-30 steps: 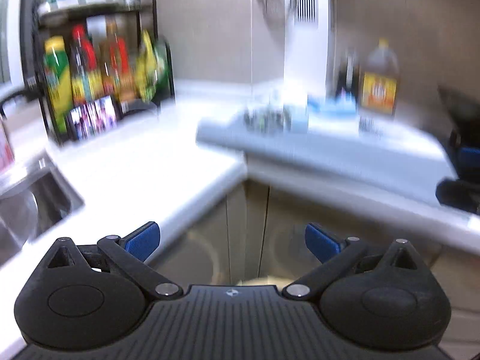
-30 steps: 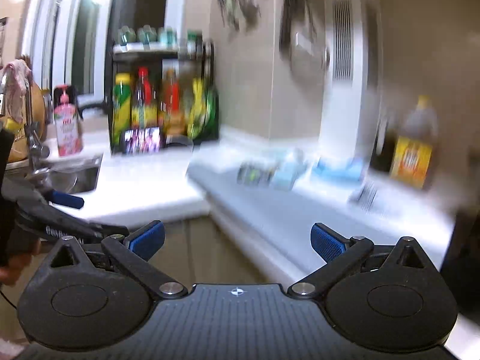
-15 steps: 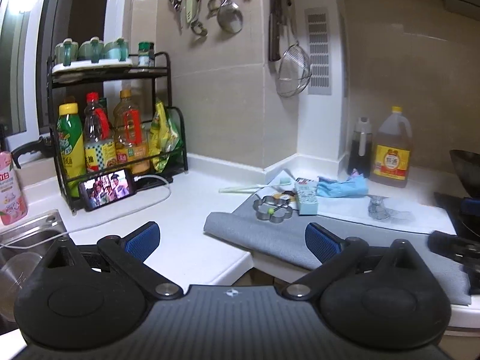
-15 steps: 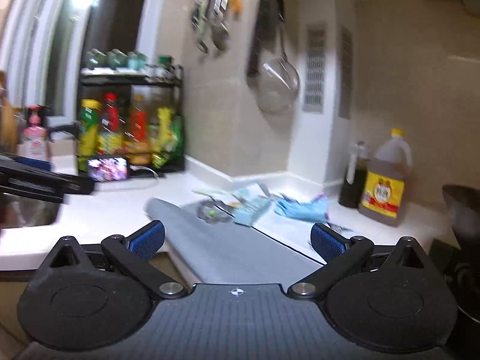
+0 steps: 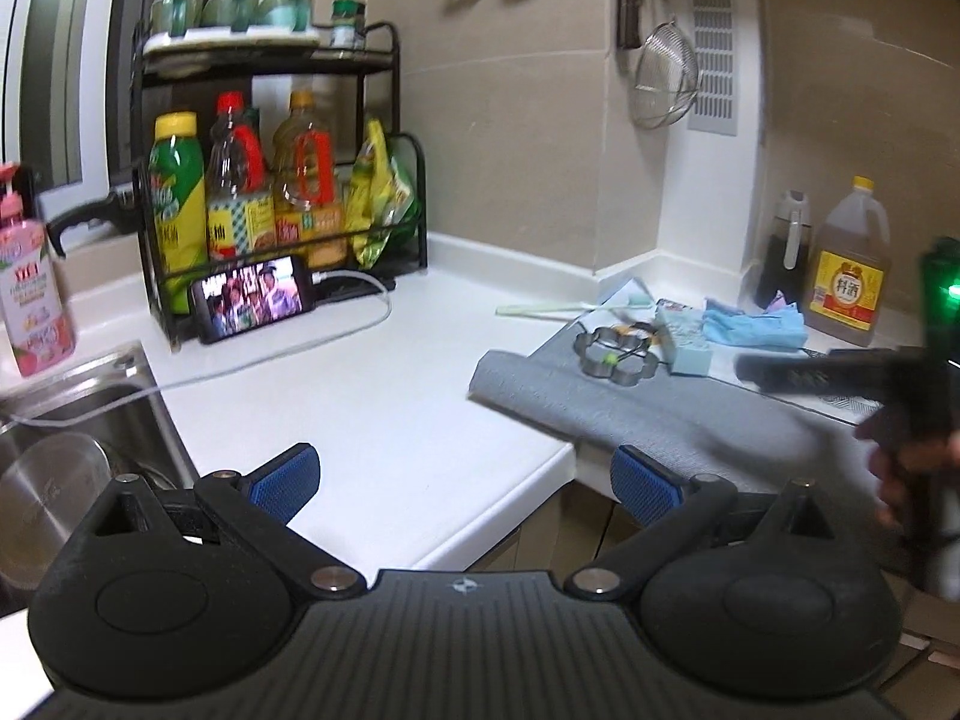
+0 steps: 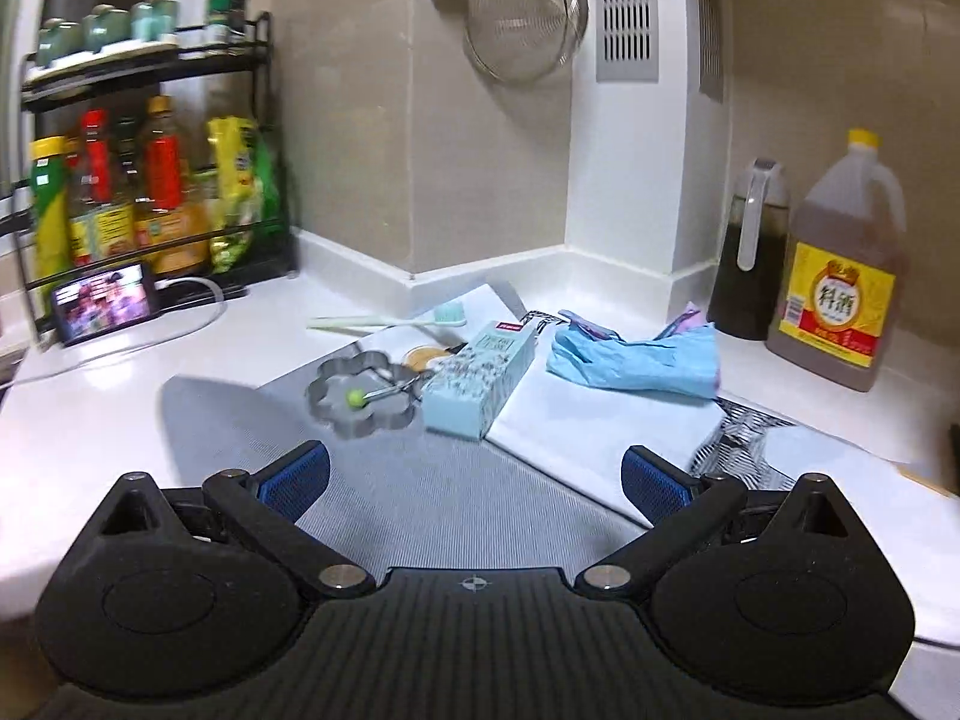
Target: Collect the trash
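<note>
Swung in closer to the inside corner of the worktop (image 6: 90, 420) since half a second ago — right tongs (image 6: 474, 483) now low over the grey mat (image 6: 420, 480), left tongs (image 5: 465, 480) held back off the worktop's front edge. Both pairs spread wide, nothing pinched between the blue pads.

Likely trash lying in a cluster toward the back of the mat, near the wall corner: a pale blue carton (image 6: 480, 384) on its side, a crumpled blue glove (image 6: 636, 360) to its right on a white sheet (image 6: 600, 432), a toothbrush (image 6: 384, 319) behind, along the back edge. Touching the carton's left side, a flower-shaped metal ring (image 6: 360, 399) with a small green bead inside — probably a utensil, not trash.

Seen from the right wrist, carton dead ahead and slightly beyond the pads, well inside the gap's width. Long axis running away and to the right, near end toward the mat's middle, far end toward the wall. So a straight push forward would meet the near short end; better to turn the wrist a little and close across the narrow sides.

Right tongs clearly nearer; seen from the left wrist, the right tool (image 5: 840, 372) already out over the mat's right part, while the left sits well apart from the carton, across the corner. Glove next in reach, just right of the carton, soft and easy to bunch.
</note>
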### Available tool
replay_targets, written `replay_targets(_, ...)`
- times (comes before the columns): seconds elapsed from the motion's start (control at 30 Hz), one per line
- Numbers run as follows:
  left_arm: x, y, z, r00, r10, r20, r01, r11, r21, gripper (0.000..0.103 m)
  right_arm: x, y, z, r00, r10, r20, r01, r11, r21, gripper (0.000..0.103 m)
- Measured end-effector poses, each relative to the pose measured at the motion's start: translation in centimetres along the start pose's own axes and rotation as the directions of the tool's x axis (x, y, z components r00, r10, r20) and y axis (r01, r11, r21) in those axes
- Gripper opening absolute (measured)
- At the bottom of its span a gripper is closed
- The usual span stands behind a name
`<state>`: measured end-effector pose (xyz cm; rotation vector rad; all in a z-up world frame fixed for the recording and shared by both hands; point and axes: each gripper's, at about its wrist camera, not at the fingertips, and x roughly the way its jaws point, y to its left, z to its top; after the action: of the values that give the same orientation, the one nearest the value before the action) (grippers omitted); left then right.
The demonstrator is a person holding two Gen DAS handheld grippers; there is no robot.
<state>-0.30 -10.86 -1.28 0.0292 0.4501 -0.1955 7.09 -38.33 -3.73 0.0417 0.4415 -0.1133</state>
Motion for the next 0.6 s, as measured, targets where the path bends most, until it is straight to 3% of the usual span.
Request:
replay_targets(0.27,2.5,1.4,-0.5,0.998,-0.008,-0.056,0.005,0.999,-0.046,0.103,7.8,1.1,1.8,0.996,-0.032,-0.079,0.033,0.999,0.014,0.103)
replay_targets(0.6,4.2,2.7,-1.1,0.995,-0.003,-0.100,-0.004,0.998,-0.064,0.103,13.2,2.4,3.5,0.988,-0.026,-0.155,0.036,0.997,0.064,0.103)
